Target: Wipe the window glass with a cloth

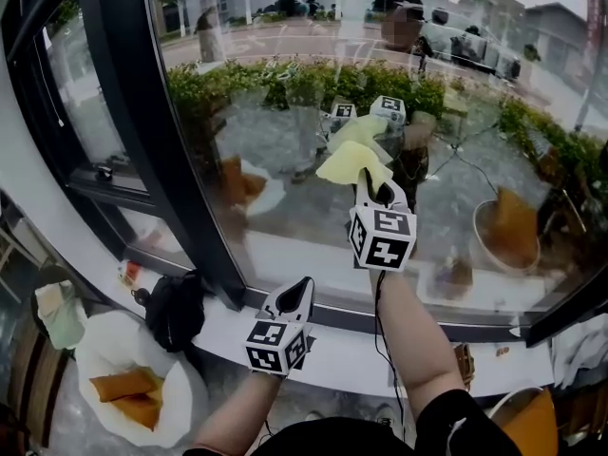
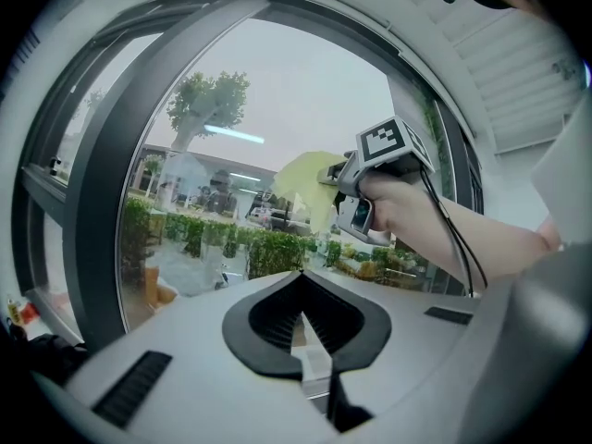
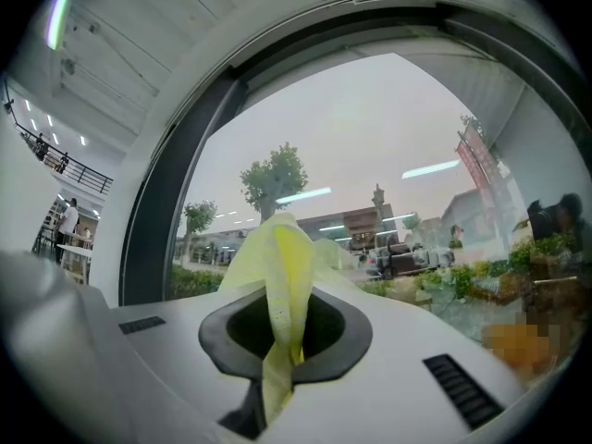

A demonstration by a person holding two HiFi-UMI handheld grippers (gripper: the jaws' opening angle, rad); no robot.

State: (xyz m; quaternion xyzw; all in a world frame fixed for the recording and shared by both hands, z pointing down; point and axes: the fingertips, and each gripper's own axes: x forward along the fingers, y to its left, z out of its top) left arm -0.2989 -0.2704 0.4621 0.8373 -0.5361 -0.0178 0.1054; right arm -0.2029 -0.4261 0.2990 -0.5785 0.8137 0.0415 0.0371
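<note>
1. Window glass: the near side is bare to the left of, right of and above the cloth. There is room to pass along the pane.
2. Dark frame post slants across and closes the pane on the left.
3. Right gripper and its forearm take up mid-pane, with the cloth at the glass.
4. Left gripper sits low, just above the white sill, with an open gap up to the right gripper.
5. Black lump on the sill at the foot of the post blocks the lower-left corner.
6. Dark rail bounds the lower right.
</note>
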